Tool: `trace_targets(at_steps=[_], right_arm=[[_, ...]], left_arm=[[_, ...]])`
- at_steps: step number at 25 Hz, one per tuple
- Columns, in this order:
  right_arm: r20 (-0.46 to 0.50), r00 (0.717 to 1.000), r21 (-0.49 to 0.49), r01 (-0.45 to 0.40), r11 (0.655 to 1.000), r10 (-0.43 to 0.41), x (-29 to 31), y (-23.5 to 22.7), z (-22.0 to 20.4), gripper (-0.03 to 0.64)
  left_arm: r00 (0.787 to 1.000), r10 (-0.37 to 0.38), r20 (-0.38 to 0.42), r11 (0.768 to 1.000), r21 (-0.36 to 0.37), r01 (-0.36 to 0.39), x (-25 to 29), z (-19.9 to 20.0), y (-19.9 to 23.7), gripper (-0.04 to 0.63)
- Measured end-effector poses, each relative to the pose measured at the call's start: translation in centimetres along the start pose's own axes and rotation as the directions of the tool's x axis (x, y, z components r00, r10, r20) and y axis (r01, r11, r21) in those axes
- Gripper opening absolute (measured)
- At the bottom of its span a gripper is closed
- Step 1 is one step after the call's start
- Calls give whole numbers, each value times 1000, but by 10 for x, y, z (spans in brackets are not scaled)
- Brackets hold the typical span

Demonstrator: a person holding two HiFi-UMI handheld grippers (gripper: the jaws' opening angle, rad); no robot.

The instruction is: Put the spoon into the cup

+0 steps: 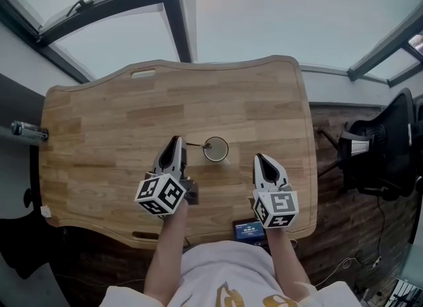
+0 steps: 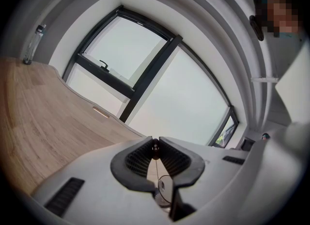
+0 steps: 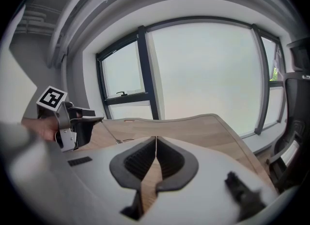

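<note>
A round cup (image 1: 215, 148) stands on the wooden table (image 1: 119, 121), near its middle. The spoon (image 1: 195, 145) shows as a thin dark handle that runs from the cup's rim leftward to my left gripper (image 1: 177, 142). In the left gripper view the left gripper (image 2: 155, 146) is shut on the end of the spoon's handle (image 2: 156, 166), and the cup (image 2: 165, 191) shows below, through the gap. My right gripper (image 1: 260, 160) hovers right of the cup, apart from it. The right gripper (image 3: 156, 140) is shut with nothing in it.
A small device with a lit screen (image 1: 250, 230) lies at the table's front edge. A black office chair (image 1: 386, 147) stands off the right side. A bottle (image 1: 26, 131) sits past the left edge. Windows are behind the table.
</note>
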State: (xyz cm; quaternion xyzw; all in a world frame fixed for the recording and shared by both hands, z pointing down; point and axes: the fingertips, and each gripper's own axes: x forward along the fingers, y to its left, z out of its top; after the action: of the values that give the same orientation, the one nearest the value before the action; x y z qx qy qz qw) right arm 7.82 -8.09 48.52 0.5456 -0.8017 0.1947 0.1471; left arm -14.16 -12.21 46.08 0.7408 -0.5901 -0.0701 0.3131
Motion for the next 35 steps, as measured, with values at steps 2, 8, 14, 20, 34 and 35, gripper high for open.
trace_targets(at_steps=[2, 8, 14, 20, 34, 35], right_arm=[[-2, 1000, 1, 0, 1000, 0, 1, -1, 0, 32], [-11, 1000, 2, -2, 1000, 2, 5, 0, -2, 32], [-15, 1000, 4, -5, 1000, 5, 7, -3, -3, 32], [-21, 1000, 8, -8, 1000, 8, 10, -6, -5, 32], [-27, 1000, 11, -12, 1000, 12, 8, -12, -11, 32], [-28, 1000, 12, -11, 1000, 12, 8, -13, -11, 32]], left_arm=[[1000, 0, -4, 1000, -3, -1, 1, -1, 0, 49], [1000, -2, -13, 1000, -9, 2, 4, -4, 2, 49], [1000, -4, -22, 1000, -10, 4, 8, -8, -1, 49], [1000, -5, -29, 1000, -11, 5, 10, -12, -1, 49], [999, -1, -45, 1000, 5, 1, 12, -24, -4, 49], [999, -1, -46, 1000, 8, 2, 12, -24, -5, 49]])
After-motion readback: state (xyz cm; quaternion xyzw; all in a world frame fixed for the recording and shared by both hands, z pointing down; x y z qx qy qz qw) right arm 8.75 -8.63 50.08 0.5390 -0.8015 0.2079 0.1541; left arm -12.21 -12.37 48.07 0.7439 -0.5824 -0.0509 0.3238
